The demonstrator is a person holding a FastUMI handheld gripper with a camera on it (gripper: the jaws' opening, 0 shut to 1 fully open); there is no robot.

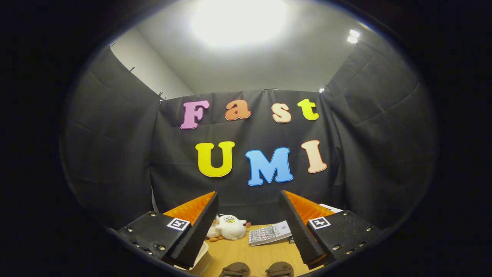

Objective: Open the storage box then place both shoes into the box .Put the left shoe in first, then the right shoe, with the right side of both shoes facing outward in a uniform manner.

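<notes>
My gripper (pixel 249 200) is held high over a wooden table (pixel 238 252), open, with nothing between its two fingers (pixel 200 227). Far below, between the fingers, the tops of two brown shoes peek up side by side: one shoe (pixel 235 269) on the left, the other shoe (pixel 280 268) on the right. A pale object (pixel 201 258) sits beneath the left finger, mostly hidden, and I cannot tell what it is.
A white plush duck (pixel 229 227) lies at the far end of the table against the black booth wall. Next to it on the right rests a small calendar-like card (pixel 270 233). A white sheet edge (pixel 330 208) shows behind the right finger.
</notes>
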